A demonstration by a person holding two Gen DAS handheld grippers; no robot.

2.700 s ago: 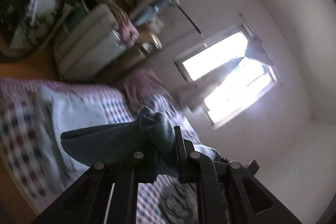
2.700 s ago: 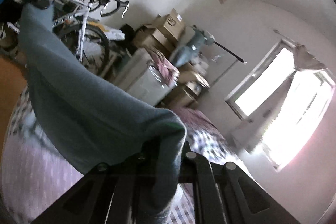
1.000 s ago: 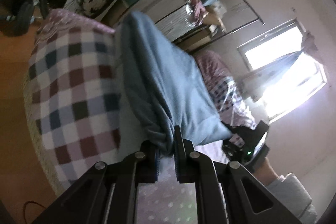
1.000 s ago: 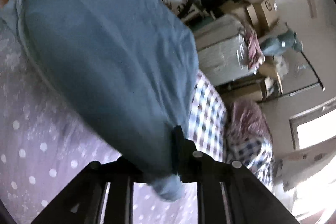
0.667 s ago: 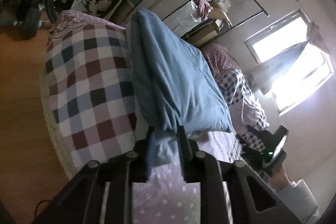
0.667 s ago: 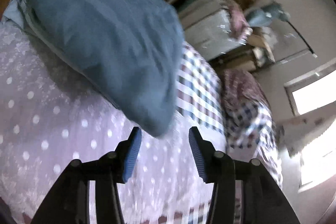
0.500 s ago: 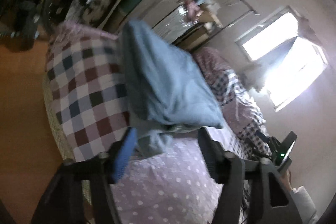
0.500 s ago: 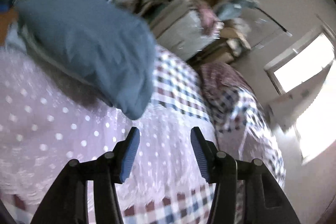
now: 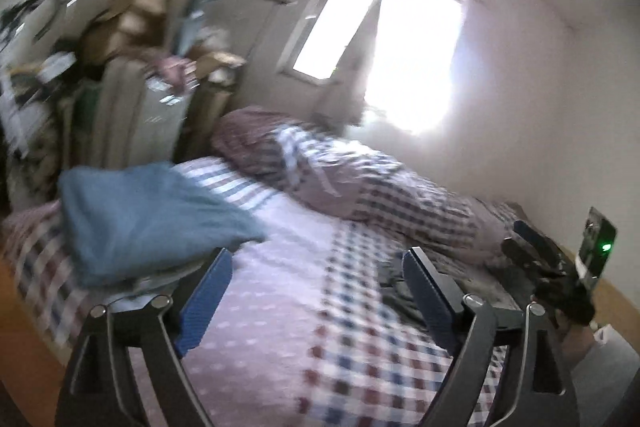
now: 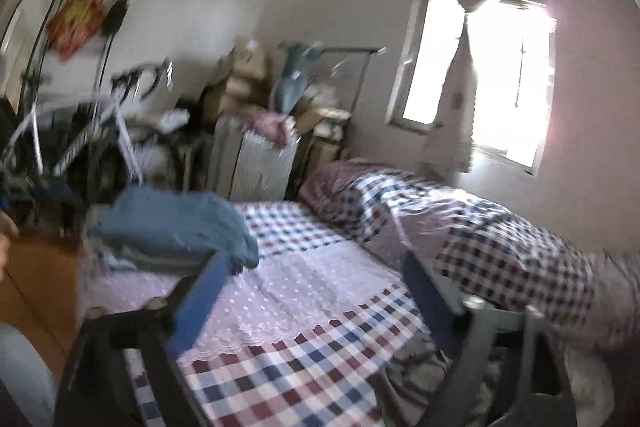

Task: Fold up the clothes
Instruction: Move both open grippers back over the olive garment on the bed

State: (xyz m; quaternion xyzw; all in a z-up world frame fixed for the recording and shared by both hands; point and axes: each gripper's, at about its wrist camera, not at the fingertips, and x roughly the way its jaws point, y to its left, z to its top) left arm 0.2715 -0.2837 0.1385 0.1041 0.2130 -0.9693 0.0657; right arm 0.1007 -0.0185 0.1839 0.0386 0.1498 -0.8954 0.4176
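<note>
Left and right wrist views, both blurred by motion. The landmark is the bed (image 9: 280,311) with its pink dotted and checked cover, also visible in the right wrist view (image 10: 304,303). The folded blue garment (image 9: 148,219) lies on top of a small stack of other folded clothes at the bed's left corner, beside the wooden floor (image 10: 36,279); in the right wrist view the same garment (image 10: 176,227) rests there with nothing gripping it. The left tongs (image 9: 316,287) are released, their blue-padded jaws spreading wider, with only bed cover visible between them; the left pad stands in front of the stack's lower edge, and contact cannot be judged. The right tongs (image 10: 312,291) are likewise released and widening, nothing between them; in the left wrist view they appear (image 9: 540,259) at the bed's right edge, carried by a hand with a grey sleeve (image 9: 600,367). A rumpled purple and checked quilt (image 9: 360,179) lies along the bed's far side. A dark crumpled garment (image 10: 420,383) lies on the bed's near right part. Beyond the bed's head are stacked cardboard boxes (image 10: 240,75) and a bright window (image 10: 480,75).
</note>
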